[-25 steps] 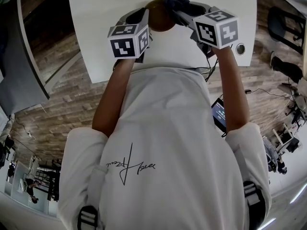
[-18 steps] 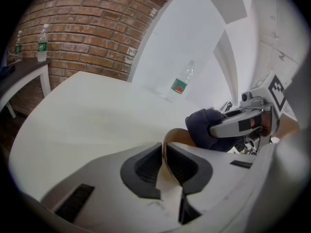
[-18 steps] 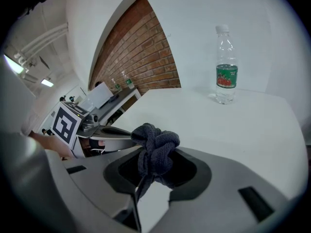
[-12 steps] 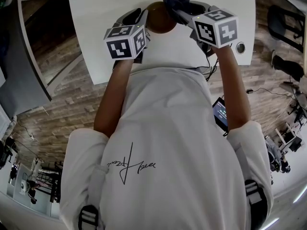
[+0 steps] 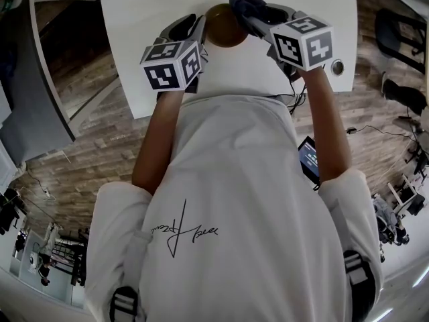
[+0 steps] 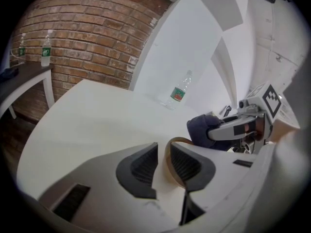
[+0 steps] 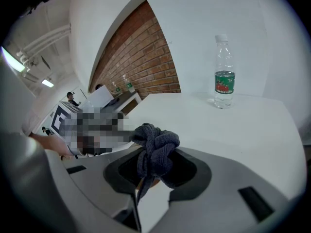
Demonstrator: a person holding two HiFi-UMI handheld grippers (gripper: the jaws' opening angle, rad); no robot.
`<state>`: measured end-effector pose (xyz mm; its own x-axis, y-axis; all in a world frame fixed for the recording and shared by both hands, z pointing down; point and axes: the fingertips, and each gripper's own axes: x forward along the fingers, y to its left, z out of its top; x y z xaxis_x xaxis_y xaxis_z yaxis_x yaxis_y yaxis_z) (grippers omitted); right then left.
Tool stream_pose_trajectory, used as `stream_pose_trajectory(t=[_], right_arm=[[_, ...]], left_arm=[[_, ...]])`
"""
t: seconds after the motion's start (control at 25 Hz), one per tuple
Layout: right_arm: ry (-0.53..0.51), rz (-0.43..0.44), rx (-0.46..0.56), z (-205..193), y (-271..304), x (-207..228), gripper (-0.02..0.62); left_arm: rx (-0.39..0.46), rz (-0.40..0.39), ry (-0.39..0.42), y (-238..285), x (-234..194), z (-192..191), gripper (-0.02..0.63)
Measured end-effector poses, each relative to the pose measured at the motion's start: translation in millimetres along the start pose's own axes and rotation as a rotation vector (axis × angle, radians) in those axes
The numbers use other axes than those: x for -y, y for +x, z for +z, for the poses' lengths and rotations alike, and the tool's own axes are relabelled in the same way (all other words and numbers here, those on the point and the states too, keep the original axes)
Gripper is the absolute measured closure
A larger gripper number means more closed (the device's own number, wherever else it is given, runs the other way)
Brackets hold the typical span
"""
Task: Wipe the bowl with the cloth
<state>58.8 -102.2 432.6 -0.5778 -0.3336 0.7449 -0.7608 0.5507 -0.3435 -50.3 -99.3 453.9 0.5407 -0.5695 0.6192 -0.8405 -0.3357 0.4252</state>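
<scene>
A: Left tool?
B: Jaws have just been opening and are standing apart. Bowl rim is sitting between them, on the worktop.
A: Right tool?
B: Clamping the bunched cloth, which is sitting just beside the bowl.

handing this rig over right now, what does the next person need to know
Left gripper: open. Its jaws have just been opening, and the rim of the bowl stands between them, not pinched.
Right gripper: shut on the cloth, a dark bunch held at the bowl's edge.
Things: the bowl sits upright on the white table. A water bottle stands further back, clear of both grippers.
Done: the cloth is in hand and at the bowl. How much has been wiped can't be told.
Left: probably steady the bowl again with the left gripper, then wipe inside with the cloth.
</scene>
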Motion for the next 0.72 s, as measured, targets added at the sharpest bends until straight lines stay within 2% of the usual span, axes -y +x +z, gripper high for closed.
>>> stream_pose_trajectory(t=[0.44, 0.56, 0.72], right_arm=[[0.002, -0.009, 0.047, 6, -16, -12, 0.488], [-0.009, -0.020, 0.062, 6, -24, -17, 0.488], [-0.021, -0.014, 0.097, 9, -36, -29, 0.488]], left_arm=[[0.045, -0.067, 0.020, -22, 21, 17, 0.514], [0.075, -0.083, 0.034, -30, 30, 23, 0.561], [0.104, -0.100, 0.052, -41, 39, 29, 0.561]])
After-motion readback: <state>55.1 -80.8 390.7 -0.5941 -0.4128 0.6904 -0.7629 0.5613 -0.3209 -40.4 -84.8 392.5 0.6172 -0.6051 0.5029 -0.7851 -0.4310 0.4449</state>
